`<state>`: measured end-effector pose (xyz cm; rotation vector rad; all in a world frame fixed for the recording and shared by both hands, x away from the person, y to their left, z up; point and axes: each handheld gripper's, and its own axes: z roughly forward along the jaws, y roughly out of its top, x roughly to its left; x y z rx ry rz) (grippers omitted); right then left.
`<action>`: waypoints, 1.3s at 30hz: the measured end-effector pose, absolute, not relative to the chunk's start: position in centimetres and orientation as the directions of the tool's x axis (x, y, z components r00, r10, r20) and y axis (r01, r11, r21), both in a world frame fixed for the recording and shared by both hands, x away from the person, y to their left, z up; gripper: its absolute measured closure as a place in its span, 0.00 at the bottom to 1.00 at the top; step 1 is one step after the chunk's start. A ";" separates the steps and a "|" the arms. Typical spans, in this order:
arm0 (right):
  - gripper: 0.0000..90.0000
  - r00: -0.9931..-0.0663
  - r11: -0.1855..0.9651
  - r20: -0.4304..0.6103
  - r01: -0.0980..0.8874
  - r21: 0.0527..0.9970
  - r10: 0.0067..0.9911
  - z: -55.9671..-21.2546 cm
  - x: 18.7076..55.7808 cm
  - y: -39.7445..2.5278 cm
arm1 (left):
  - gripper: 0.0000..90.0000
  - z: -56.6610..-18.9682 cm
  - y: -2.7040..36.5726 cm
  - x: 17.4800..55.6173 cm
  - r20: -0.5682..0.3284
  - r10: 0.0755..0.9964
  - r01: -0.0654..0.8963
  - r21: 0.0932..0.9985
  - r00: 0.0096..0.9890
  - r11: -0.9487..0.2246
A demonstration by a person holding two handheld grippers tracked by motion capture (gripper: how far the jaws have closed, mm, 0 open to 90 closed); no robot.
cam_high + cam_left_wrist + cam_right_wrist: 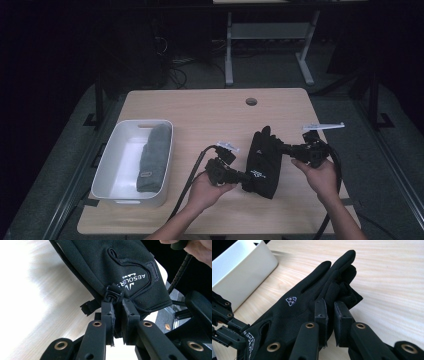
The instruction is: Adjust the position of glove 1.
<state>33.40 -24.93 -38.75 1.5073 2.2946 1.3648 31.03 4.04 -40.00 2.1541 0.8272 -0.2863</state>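
A pair of black gloves [263, 162] with white logos lies stacked at the table's middle, fingers pointing away from the person. My left gripper [246, 176] is shut on the cuff end [140, 300], right by a small black plastic clip [113, 293]. My right gripper [286, 147] is shut on the gloves' right edge, near the thumb and folded fingers [348, 296]. In the right gripper view the gloves [299, 300] stretch away to the left, with the left gripper [227, 326] at their far end. Both grippers hold the gloves just above the wood.
A white plastic bin [112, 160] stands at the table's left with a folded grey glove [154, 157] inside; its wall [239, 272] is beside the black gloves. A round cable hole [251, 101] sits at the table's far side. A desk frame [270, 45] stands beyond.
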 end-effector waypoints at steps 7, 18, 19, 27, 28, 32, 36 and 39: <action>0.91 -0.532 0.135 0.376 0.693 0.708 0.759 -37.9 34.0 -23.9 | 0.91 -39.2 5.0 31.0 -0.447 0.470 0.643 0.615 0.761 -0.457; 0.91 -0.549 0.131 0.387 0.683 0.719 0.741 -36.9 34.5 -23.1 | 0.91 -38.1 6.0 31.0 -0.431 0.477 0.635 0.625 0.766 -0.454; 0.91 -0.550 0.130 0.387 0.682 0.720 0.740 -36.9 34.5 -23.0 | 0.91 -38.0 6.1 30.9 -0.428 0.477 0.632 0.628 0.767 -0.453; 0.91 -0.559 0.121 0.401 0.678 0.725 0.726 -36.3 34.8 -22.5 | 0.91 -37.5 6.9 30.9 -0.426 0.478 0.629 0.638 0.769 -0.444; 0.91 -0.562 0.121 0.403 0.677 0.726 0.722 -36.3 34.9 -22.4 | 0.91 -37.4 7.0 30.9 -0.423 0.479 0.628 0.637 0.769 -0.447; 0.91 -0.564 0.118 0.412 0.679 0.725 0.716 -35.9 35.2 -21.8 | 0.91 -37.1 7.6 31.1 -0.425 0.484 0.633 0.639 0.765 -0.438; 0.91 -0.571 0.118 0.416 0.676 0.727 0.708 -35.4 35.5 -21.2 | 0.91 -36.6 8.2 31.1 -0.420 0.493 0.633 0.644 0.762 -0.430; 0.91 -0.579 0.118 0.420 0.672 0.731 0.699 -35.0 35.7 -20.7 | 0.91 -36.4 8.7 31.1 -0.416 0.501 0.634 0.646 0.759 -0.425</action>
